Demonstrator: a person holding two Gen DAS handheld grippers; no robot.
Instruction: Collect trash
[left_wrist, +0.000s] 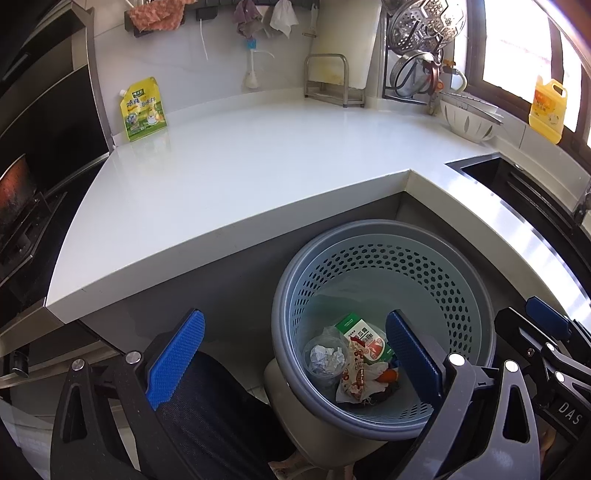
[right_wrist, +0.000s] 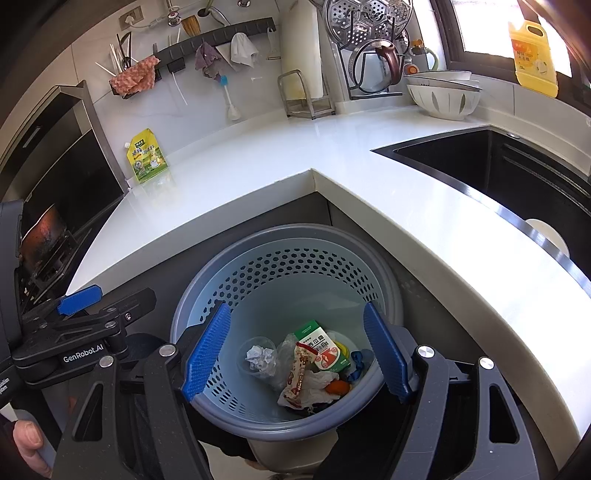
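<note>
A grey perforated trash basket (left_wrist: 469, 280) stands on the floor below the counter corner; it also shows in the right wrist view (right_wrist: 295, 240). Inside lie a crumpled paper in a clear cup (right_wrist: 258, 356), a green and white carton (right_wrist: 321, 347), a snack wrapper (right_wrist: 301, 376) and other scraps. A yellow-green spouted pouch (left_wrist: 142, 109) leans on the wall at the counter's back left, also in the right wrist view (right_wrist: 147, 157). My left gripper (left_wrist: 295, 365) is open and empty above the basket's left rim. My right gripper (right_wrist: 299, 354) is open and empty over the basket.
The white L-shaped countertop (left_wrist: 240, 162) has a dark sink (right_wrist: 498, 170) at right, a white colander (right_wrist: 443, 98), a dish rack with steel lids (right_wrist: 369, 48), a yellow detergent jug (right_wrist: 533, 55) and a stove (left_wrist: 22, 199) at left. Cloths hang on a wall rail (right_wrist: 221, 37).
</note>
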